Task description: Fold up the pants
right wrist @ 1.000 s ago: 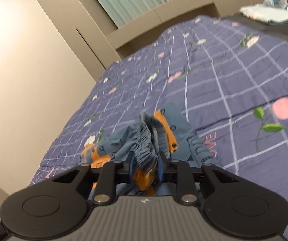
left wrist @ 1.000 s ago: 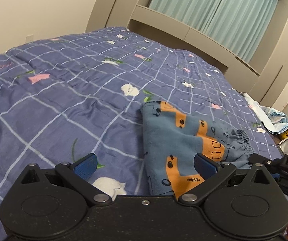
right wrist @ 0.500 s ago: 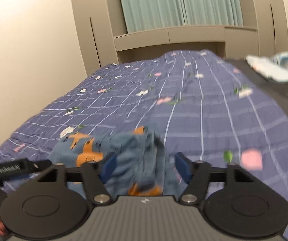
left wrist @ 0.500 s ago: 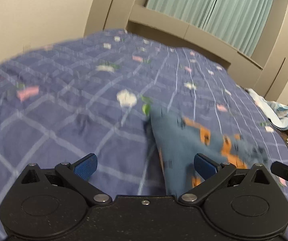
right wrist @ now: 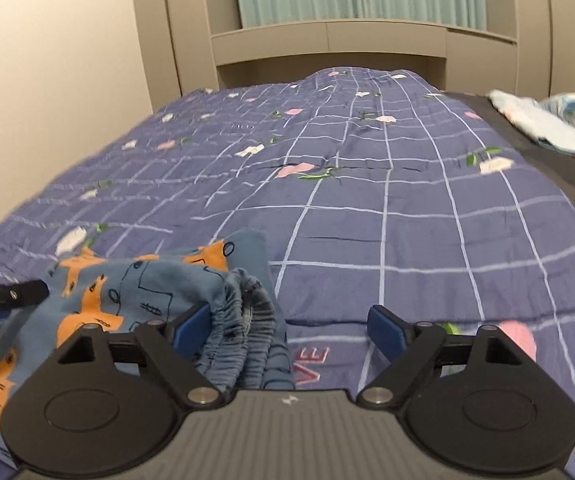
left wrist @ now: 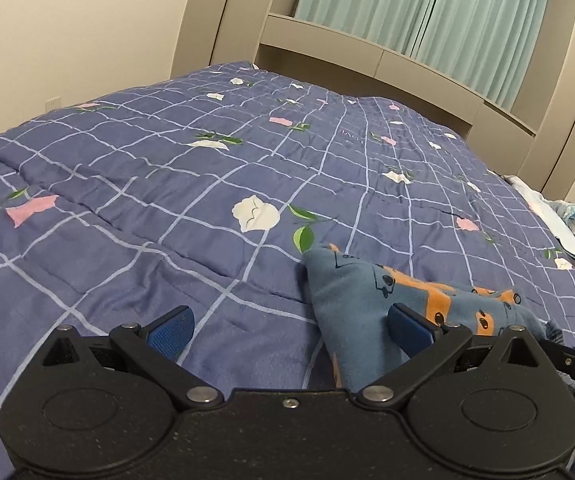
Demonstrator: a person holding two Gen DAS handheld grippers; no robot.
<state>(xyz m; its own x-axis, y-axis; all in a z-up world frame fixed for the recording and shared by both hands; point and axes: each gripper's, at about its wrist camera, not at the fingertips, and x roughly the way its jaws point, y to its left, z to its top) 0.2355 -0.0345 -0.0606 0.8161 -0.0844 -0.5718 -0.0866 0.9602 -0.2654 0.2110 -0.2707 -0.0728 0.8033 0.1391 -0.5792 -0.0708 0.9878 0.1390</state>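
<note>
— While your right claw [right wrist: 289, 326] opens, the pants' [right wrist: 135, 292] waistband [right wrist: 243, 320] is loose between its jaws, bunched near the bed's [right wrist: 407, 216] near edge.
— Risk?
— Your wide, empty left claw [left wrist: 289, 326] could snag and undo the fold.

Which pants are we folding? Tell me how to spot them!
Look at the big bed with the purple-blue checked quilt covered in flowers. Near its close edge lies a small bundle, the pants. They are softer blue with orange shapes and black doodles, and a crinkly elastic waistband, unlike the pale blue and white cloth heap far off at the bed's side.
</note>
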